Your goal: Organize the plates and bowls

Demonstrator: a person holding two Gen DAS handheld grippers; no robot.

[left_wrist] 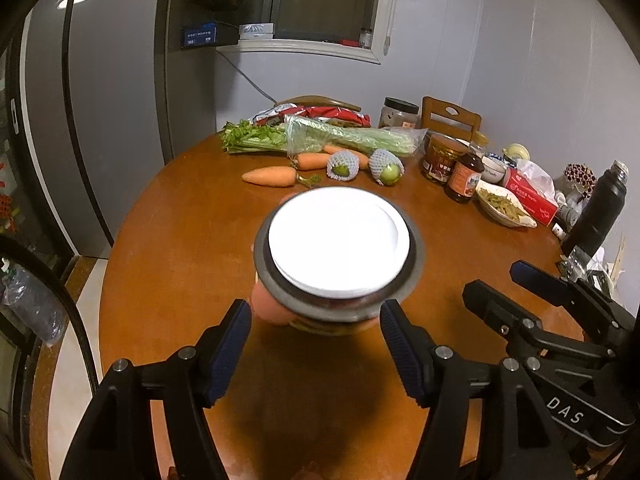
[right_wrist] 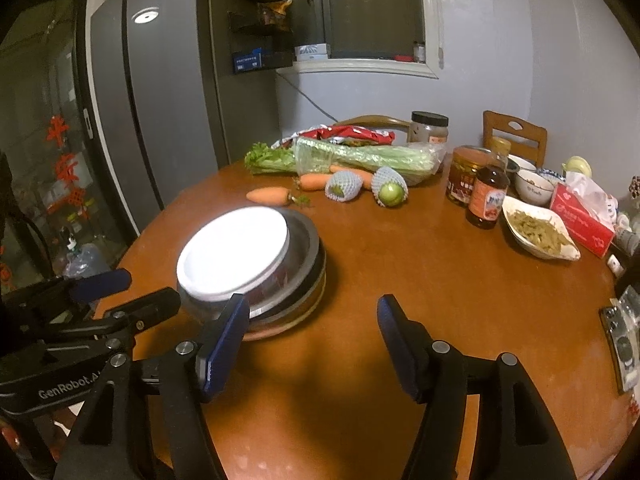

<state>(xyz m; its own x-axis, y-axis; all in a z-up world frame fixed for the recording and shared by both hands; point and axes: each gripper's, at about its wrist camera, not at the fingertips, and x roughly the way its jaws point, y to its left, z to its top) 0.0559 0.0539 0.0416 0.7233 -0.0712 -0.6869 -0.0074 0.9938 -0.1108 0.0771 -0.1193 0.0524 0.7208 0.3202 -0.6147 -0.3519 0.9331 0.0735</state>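
Both grippers apart, holding nothing.
The left gripper (left_wrist: 316, 344) flanks the stacked dishes (left_wrist: 338, 248) untouched; the right gripper (right_wrist: 312, 340) frames bare table (right_wrist: 420, 272).

The table (right_wrist: 400, 272) bears three carrots (right_wrist: 269, 196), two net-wrapped fruits (right_wrist: 341, 186), one celery bunch (right_wrist: 360, 156), one stack of dishes (right_wrist: 248, 268).

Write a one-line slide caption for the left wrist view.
Open left gripper faces a stack of white plates on metal bowls, round wooden table.
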